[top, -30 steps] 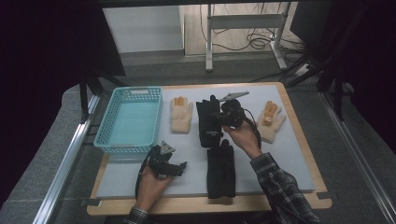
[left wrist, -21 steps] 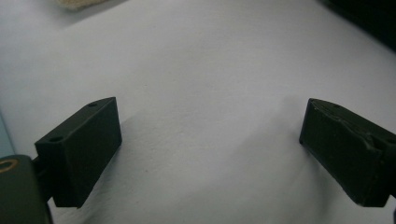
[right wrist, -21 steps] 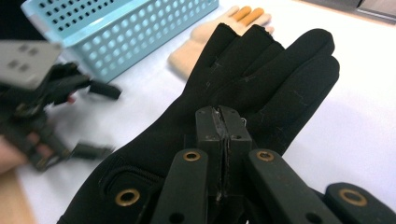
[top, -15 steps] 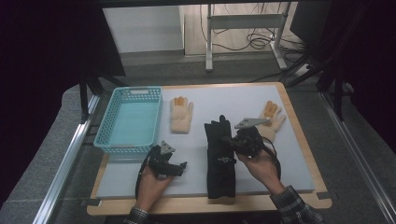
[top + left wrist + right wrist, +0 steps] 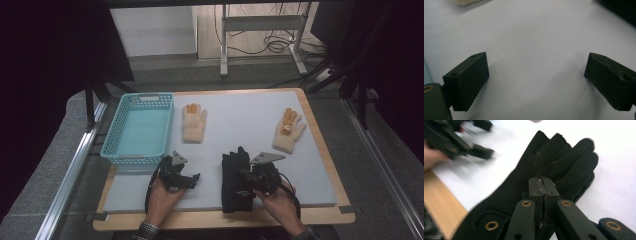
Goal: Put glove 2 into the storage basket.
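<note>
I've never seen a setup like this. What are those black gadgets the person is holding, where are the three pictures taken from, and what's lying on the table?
A person holds a two-jaw tool in each hand. The high view looks down on the table; the other two cameras ride on the tools. The left hand-held gripper stands open over the bare white mat, its jaws wide apart. The right hand-held gripper is shut, over the black gloves, which lie one on the other; whether it pinches fabric is unclear. Farther back lie two cream gloves and a turquoise basket.
</note>
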Demonstrator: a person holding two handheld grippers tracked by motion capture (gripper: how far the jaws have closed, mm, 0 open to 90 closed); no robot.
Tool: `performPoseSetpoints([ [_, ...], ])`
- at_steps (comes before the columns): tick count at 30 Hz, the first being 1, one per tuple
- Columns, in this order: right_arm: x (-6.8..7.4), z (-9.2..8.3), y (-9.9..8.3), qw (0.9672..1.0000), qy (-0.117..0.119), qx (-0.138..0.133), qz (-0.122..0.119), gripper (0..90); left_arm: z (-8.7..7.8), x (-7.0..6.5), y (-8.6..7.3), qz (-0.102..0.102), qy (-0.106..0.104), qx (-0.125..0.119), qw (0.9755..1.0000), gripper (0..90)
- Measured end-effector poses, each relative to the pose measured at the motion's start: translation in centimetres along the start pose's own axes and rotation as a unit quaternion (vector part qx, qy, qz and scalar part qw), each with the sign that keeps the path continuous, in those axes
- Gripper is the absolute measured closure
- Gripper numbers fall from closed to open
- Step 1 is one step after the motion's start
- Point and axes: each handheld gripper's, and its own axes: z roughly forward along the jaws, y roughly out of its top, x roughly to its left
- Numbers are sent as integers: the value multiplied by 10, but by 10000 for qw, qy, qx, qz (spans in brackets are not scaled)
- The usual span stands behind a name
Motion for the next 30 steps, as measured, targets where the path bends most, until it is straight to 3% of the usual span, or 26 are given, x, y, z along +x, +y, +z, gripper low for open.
performPoseSetpoints([
  [2,0,4,-3,10000,-47,31,-64,844,0,0,0,1,2,3,10000,59],
  [6,-1,19,-12,9996,45,155,-246,625,0,0,0,0,0,3,10000,59],
  [9,-14,9,-8,9994,293,-134,-88,503,0,0,0,20,-1,23,10000,59],
  [12,-24,1,-7,9992,280,-254,-88,495,0,1,0,18,-5,26,10000,59],
  [15,-41,-7,-12,9990,259,-354,-16,567,0,1,0,12,-11,28,10000,58],
  [16,-50,-8,-20,9991,285,-305,52,662,0,1,0,8,-16,35,10000,57],
  [17,-50,-8,-20,9991,285,-305,52,662,0,1,0,-21,-24,23,10000,57],
  [20,-55,-7,-35,9991,390,-149,31,811,0,2,1,-47,-102,60,9999,51],
  [22,-57,-6,-49,9989,448,-17,-106,876,-1,3,0,-14,-132,76,9999,47],
  [26,-58,-5,-66,9980,621,99,-69,887,-4,4,-2,66,-159,127,9998,40],
  [30,-54,-5,-70,9966,815,45,-138,887,-8,9,-7,141,-185,184,9996,15],
])
